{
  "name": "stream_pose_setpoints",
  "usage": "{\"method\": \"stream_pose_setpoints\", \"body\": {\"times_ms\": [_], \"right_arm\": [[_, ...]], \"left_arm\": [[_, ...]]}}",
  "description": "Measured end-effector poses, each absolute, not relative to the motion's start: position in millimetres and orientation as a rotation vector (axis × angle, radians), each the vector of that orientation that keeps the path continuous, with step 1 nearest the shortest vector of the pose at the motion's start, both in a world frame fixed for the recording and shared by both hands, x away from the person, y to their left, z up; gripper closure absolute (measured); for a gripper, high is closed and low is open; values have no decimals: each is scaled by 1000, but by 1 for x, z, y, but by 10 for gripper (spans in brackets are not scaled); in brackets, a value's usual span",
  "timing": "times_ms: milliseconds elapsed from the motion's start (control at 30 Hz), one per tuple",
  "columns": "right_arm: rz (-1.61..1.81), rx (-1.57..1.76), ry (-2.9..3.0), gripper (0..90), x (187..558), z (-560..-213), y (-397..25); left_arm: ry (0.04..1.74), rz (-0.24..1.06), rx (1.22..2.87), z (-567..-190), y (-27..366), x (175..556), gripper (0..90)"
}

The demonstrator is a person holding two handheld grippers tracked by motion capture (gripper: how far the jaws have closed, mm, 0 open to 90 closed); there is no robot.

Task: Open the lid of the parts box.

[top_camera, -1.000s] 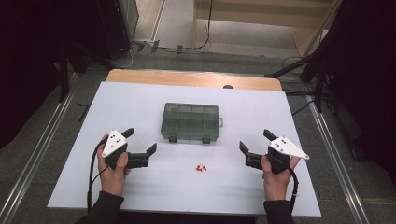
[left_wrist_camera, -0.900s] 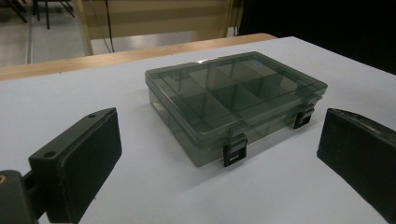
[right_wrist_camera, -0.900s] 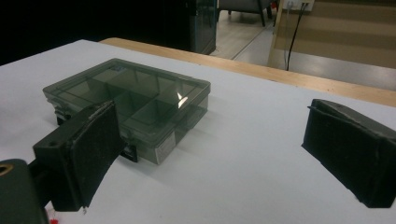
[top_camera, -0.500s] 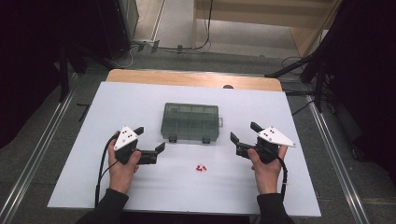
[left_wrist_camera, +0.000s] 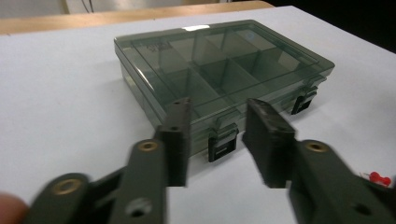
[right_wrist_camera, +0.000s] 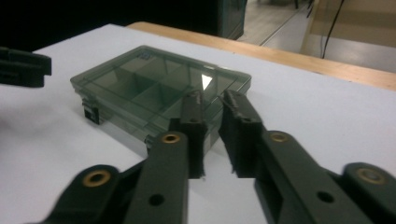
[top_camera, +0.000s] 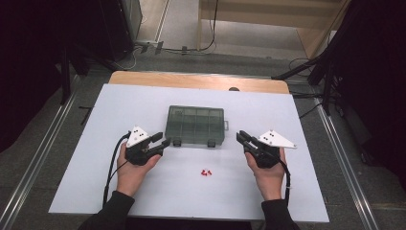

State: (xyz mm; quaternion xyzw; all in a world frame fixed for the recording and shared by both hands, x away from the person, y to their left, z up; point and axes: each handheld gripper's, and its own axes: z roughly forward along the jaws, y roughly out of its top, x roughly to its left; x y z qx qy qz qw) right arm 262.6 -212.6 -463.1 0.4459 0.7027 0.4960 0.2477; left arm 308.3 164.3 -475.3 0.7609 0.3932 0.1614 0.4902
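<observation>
Squarely between left tool and right tool lies the closed organizer box.

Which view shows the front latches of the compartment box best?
The left gripper view: both latches of the compartment box face it, the near one sharp. The high view shows them as small dark tabs; the right gripper view shows one clearly, at an angle.

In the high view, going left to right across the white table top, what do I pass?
left gripper → compartment box → right gripper. The red pins lie nearer the person, below the box's right half, so I leave them out of the order.
</observation>
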Motion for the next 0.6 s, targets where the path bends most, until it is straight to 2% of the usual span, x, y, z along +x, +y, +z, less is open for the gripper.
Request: {"method": "stream_pose_setpoints", "body": {"times_ms": [33,67,100,233,600], "right_arm": [[1342,1197,1974,888,265,-465,-208],[1342,1197,1974,888,265,-465,-208],[1313,1168,2022,900,268,-469,-203],[1279,1177,2060,900,273,-472,-197],[1167,1299,2189,900,299,-483,-191]], "left_arm": [[964,378,1857,-475,165,310,732],[977,375,1855,-476,166,312,732],[987,372,1852,-476,167,314,807],[985,371,1875,-477,167,318,900],[1066,326,1896,-487,175,332,900]]}}
